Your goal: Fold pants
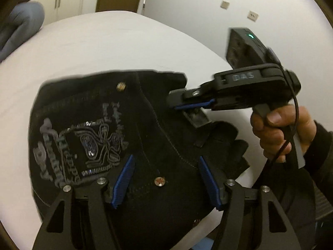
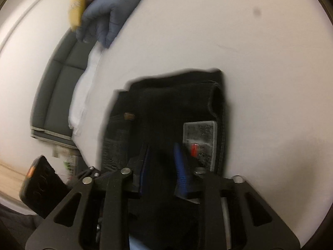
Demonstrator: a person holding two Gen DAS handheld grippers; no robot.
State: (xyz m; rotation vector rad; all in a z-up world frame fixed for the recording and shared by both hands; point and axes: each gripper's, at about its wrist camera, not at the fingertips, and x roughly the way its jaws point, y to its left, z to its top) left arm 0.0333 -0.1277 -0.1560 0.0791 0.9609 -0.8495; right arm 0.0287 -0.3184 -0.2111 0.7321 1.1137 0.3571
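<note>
Here are the black denim pants (image 1: 133,137), lying bunched and partly folded on the white sheeted bed (image 1: 104,48), their grey embroidered back pocket (image 1: 83,145) facing up along with two small metal rivets. The left tongs (image 1: 166,179) hover right over the cloth, blue-padded jaws standing apart, nothing pressed between them, the dark fabric showing in the gap. Across on the right side of the left wrist view, the right tongs (image 1: 177,102) come in from the side, gripped by a bare hand (image 1: 278,133) in a dark sleeve, and their jaws are nearly together, pinching the upper edge of the pants at the waistband. From the right wrist view, the right tongs (image 2: 162,166) show their blue pads close in with black cloth bunched between them, and just beside them sits a grey rectangular label patch (image 2: 199,137) with a red mark on the pants (image 2: 177,95). The picture is blurred here. At the far edge of the bed lies a blue-grey padded garment (image 2: 110,10), well apart from the pants, with a yellow object beside it.
</note>
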